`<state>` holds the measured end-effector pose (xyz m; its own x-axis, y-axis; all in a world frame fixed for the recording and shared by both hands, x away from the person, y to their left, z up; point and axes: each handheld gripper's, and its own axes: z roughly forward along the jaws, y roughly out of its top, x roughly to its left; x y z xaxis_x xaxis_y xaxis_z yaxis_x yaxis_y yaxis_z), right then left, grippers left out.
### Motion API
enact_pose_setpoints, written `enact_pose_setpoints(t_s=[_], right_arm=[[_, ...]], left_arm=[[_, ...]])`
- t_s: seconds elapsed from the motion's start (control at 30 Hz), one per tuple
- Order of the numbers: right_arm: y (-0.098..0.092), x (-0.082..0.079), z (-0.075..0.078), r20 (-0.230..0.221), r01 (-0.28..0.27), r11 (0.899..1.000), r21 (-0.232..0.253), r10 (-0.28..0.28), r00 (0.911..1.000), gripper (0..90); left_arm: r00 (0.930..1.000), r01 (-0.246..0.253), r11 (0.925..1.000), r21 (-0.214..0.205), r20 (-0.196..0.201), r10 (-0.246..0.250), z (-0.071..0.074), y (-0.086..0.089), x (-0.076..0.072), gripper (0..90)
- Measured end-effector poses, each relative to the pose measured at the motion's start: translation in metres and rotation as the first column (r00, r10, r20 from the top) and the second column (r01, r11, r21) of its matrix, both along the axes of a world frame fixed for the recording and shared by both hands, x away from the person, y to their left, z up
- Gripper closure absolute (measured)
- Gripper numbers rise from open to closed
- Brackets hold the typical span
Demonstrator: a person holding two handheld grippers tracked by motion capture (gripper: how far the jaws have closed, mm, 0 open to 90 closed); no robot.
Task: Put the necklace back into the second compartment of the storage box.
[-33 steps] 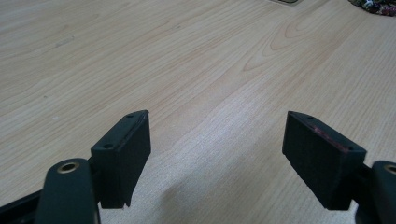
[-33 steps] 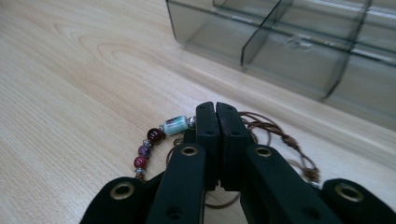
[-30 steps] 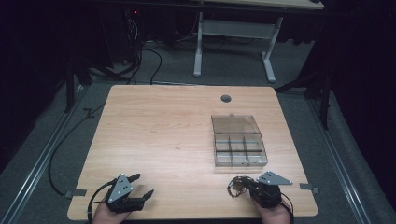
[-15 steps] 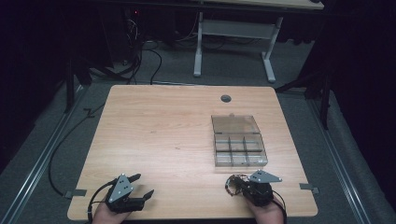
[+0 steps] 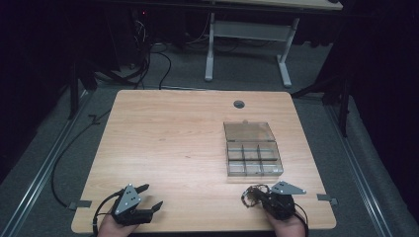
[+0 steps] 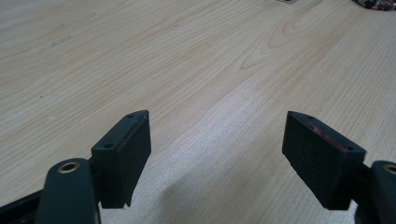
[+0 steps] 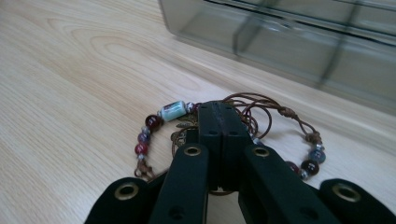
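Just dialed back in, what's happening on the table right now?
A person holds tongs in each hand at the near edge of the wooden table. The right tongs are shut on a beaded bracelet with brown cord, just short of the clear compartment box, whose lid lies open behind it. The compartments look empty. The left tongs are open over bare wood, holding nothing.

A lab or recording workspace: a pale wood bench (image 5: 168, 143) with a cable grommet (image 5: 239, 104) stands on grey carpet, dark all round; loose cables (image 5: 148, 54) trail on the floor beyond it, beside a white-legged desk frame (image 5: 247, 44), metal rails (image 5: 39, 173) alongside
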<state>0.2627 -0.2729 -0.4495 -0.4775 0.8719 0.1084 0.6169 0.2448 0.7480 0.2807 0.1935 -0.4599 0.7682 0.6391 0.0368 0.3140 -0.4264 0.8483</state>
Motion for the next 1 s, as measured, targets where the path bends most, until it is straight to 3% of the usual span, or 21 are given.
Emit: enact_pose_setpoints(t_s=[0.13, 0.23, 0.37, 0.5, 0.57, 0.77, 0.8, 0.93, 0.97, 1.0], right_arm=[[-0.004, 0.0, 0.004, 0.011, 0.02, 1.0, 0.012, -0.02, 0.9997, 89.8], [-0.01, -0.001, 0.015, 0.025, 0.064, 0.998, 0.027, -0.065, 0.9976, 88.0], [-0.016, 0.0, 0.019, -0.028, 0.084, 0.996, -0.034, -0.085, 0.996, 86.1], [-0.019, 0.0, 0.018, -0.114, 0.073, 0.994, -0.077, -0.082, 0.9901, 82.9], [-0.018, 0.002, 0.017, -0.162, 0.069, 0.992, -0.108, -0.086, 0.9831, 80.8], [-0.015, 0.005, 0.022, -0.224, 0.051, 0.986, -0.158, -0.086, 0.9707, 76.9], [-0.013, 0.008, 0.025, -0.257, 0.028, 0.984, -0.178, -0.074, 0.9635, 75.8], [-0.008, 0.014, 0.03, -0.316, 0.001, 0.977, -0.213, -0.07, 0.9461, 72.7], [-0.008, 0.014, 0.03, -0.316, 0.001, 0.977, -0.213, -0.07, 0.9461, 72.7], [-0.006, 0.018, 0.033, -0.353, -0.02, 0.973, -0.228, -0.064, 0.9335, 70.6]], left_arm=[[1.0, -0.001, 1.0, 0.003, 0.002, 0.001, 0.0, 0.0, 0.0, 24.1], [1.0, 0.0, 1.0, -0.003, 0.004, 0.0, 0.0, 0.0, 0.0, 24.2], [1.0, 0.008, 1.0, -0.001, 0.002, -0.008, 0.0, 0.0, -0.001, 24.2], [0.9999, 0.017, 0.9998, -0.004, 0.001, -0.017, 0.0, 0.0, -0.001, 24.3], [0.9997, 0.024, 0.9997, 0.003, -0.002, -0.024, 0.0, 0.0, 0.0, 24.3], [0.9995, 0.03, 0.9995, 0.008, -0.006, -0.03, 0.0, -0.001, 0.0, 24.4], [0.9993, 0.036, 0.9993, 0.009, -0.009, -0.035, 0.0, -0.001, 0.0, 24.5], [0.999, 0.042, 0.9991, 0.01, -0.014, -0.042, 0.0, 0.0, 0.0, 24.5], [0.999, 0.042, 0.9991, 0.01, -0.014, -0.042, 0.0, 0.0, 0.0, 24.5], [0.9989, 0.045, 0.9989, 0.014, -0.016, -0.045, 0.0, -0.001, 0.0, 24.4]])
